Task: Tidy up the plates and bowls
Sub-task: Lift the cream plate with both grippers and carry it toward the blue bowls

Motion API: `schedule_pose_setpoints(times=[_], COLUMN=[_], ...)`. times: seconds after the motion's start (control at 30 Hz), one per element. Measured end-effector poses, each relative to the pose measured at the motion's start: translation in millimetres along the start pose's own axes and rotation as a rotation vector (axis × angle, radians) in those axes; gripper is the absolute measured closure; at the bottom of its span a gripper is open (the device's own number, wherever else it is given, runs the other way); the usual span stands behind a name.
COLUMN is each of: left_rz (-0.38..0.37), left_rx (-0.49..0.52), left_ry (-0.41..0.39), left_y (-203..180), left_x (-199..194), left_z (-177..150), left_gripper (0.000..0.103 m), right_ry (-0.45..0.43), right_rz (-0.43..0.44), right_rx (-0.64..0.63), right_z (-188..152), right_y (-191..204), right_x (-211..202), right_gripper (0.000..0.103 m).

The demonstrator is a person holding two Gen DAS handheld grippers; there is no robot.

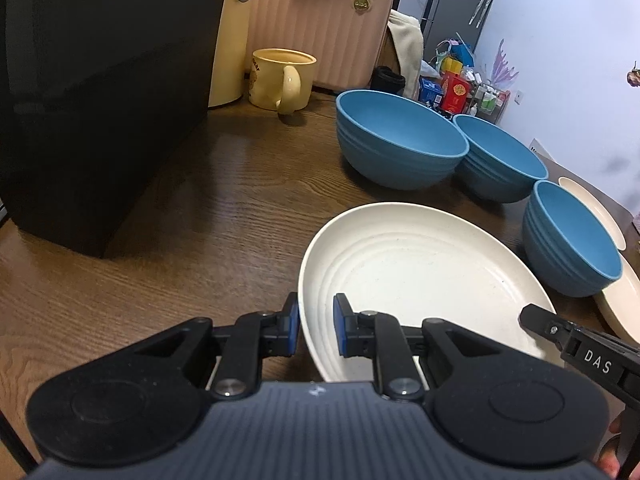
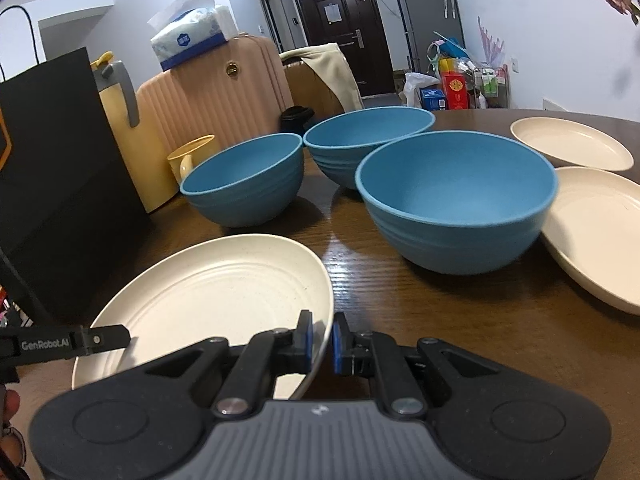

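A cream ribbed plate (image 1: pixel 420 280) (image 2: pixel 208 292) is gripped from both sides, low over the brown wooden table (image 1: pixel 224 216). My left gripper (image 1: pixel 316 326) is shut on the plate's left rim. My right gripper (image 2: pixel 322 344) is shut on the right rim. One finger (image 1: pixel 536 318) of the right gripper shows in the left wrist view, and one finger (image 2: pixel 108 338) of the left gripper shows in the right wrist view. Beyond the plate stand three blue bowls (image 2: pixel 248 172) (image 2: pixel 368 132) (image 2: pixel 456 192), upright and side by side. Two more cream plates (image 2: pixel 572 142) (image 2: pixel 600 232) lie to the right.
A black bag (image 1: pixel 100 100) stands at the left of the table. Behind it are a yellow jug (image 2: pixel 120 128) and a yellow mug (image 1: pixel 280 78). A pink suitcase (image 1: pixel 320 28) with a tissue box (image 2: pixel 188 38) on it stands past the table edge.
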State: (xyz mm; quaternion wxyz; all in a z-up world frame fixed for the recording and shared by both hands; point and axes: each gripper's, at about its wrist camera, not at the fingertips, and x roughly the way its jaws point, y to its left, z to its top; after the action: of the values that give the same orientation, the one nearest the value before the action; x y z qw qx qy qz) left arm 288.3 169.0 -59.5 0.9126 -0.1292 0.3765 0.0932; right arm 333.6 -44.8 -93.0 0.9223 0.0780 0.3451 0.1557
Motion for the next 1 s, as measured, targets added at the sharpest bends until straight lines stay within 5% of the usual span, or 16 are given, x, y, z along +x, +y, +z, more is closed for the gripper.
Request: schedule_pose_setpoints(times=[0.8,0.93,1.0], left_rz=[0.014,0.023,0.032], left_rx=[0.003,0.025,0.028], left_ry=[0.035,0.037,0.030], left_y=[3.6,-0.2,-1.8], left_x=[23.4,21.5,19.4], left_z=[1.5,3.0,3.1], left_gripper=[0.084,0.073,0.055], right_ry=[0.040,0.064,0.074], right_rz=[-0.008,-0.011,-0.006], right_rx=[-0.008,-0.012,0.002], right_z=[2.2,5.1,5.8], right_y=[0.2,3.9,2.2], right_x=[23.2,24.3,23.9], right_gripper=[0.092,0.088,0.068])
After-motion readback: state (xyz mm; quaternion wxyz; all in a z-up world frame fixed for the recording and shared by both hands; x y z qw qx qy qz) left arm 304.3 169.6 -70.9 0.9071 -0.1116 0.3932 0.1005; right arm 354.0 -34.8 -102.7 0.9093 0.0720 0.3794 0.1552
